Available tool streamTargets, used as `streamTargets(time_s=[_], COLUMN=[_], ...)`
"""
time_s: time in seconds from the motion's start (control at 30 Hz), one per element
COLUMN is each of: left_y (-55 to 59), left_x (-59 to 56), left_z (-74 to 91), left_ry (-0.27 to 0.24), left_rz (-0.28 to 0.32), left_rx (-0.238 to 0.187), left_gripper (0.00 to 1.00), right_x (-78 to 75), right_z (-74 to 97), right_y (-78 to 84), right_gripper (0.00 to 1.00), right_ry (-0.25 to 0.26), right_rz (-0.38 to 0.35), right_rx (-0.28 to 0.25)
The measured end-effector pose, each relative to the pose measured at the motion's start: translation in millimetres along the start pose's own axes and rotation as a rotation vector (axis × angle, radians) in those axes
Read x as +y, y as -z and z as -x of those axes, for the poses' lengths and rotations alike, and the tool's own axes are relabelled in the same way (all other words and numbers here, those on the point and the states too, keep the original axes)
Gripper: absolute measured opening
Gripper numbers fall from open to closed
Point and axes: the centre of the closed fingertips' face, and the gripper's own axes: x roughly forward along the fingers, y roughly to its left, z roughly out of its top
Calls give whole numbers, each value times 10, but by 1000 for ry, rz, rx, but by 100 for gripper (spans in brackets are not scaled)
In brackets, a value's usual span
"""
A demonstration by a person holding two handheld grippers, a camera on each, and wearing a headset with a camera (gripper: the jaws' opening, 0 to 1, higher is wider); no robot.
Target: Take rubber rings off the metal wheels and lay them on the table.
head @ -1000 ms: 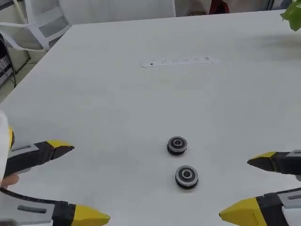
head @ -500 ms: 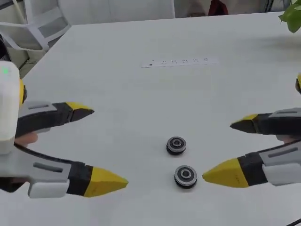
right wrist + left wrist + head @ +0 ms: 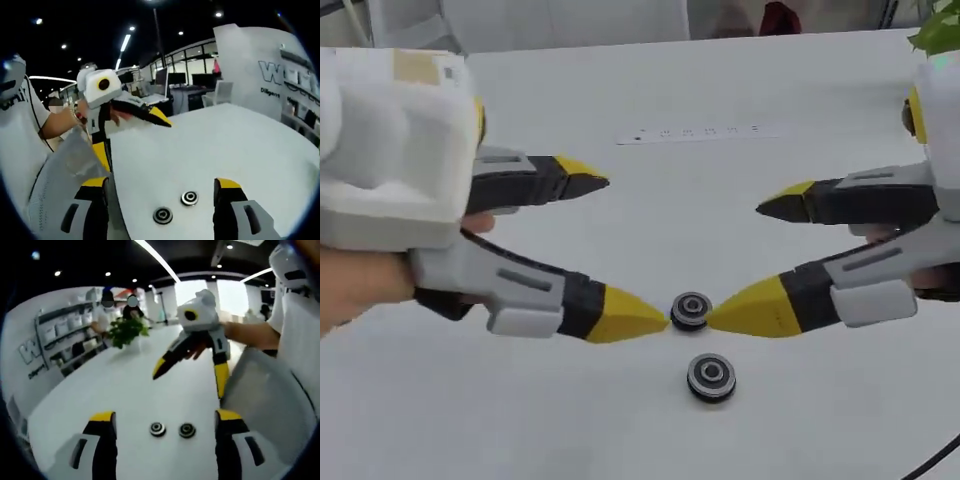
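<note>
The left hand-held gripper (image 3: 635, 250) and right hand-held gripper (image 3: 734, 263) are held wide, flanking one wheel (image 3: 691, 310) on the table (image 3: 620, 430); shelves (image 3: 65, 340) are seen in the left gripper view.

1. The left gripper (image 3: 635, 252) is held with its jaws spread wide.
2. The right gripper (image 3: 732, 263) is held with its jaws spread wide too.
3. The yellow tips are pointed at each other.

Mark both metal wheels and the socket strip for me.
far wheel (image 3: 692, 310), head view, on its hub.
near wheel (image 3: 711, 377), head view, on its hub.
socket strip (image 3: 698, 132), head view, on its middle.
</note>
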Motion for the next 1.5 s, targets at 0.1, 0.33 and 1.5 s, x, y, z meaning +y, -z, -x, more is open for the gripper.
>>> streamTargets(time_s=[0.1, 0.33, 1.5], left_y=[26, 121, 818], left_x=[-33, -76, -334], left_z=[-147, -388, -856], left_ry=[33, 79, 118], left_rz=[-9, -26, 149], left_rx=[-12, 1, 26], left_gripper=[79, 73, 38], right_x=[-10, -58, -62], right_z=[-26, -45, -353], right_y=[36, 211, 1291], right_gripper=[72, 59, 31], right_ry=[3, -12, -33], right_rz=[13, -48, 11], right_rx=[-30, -52, 303])
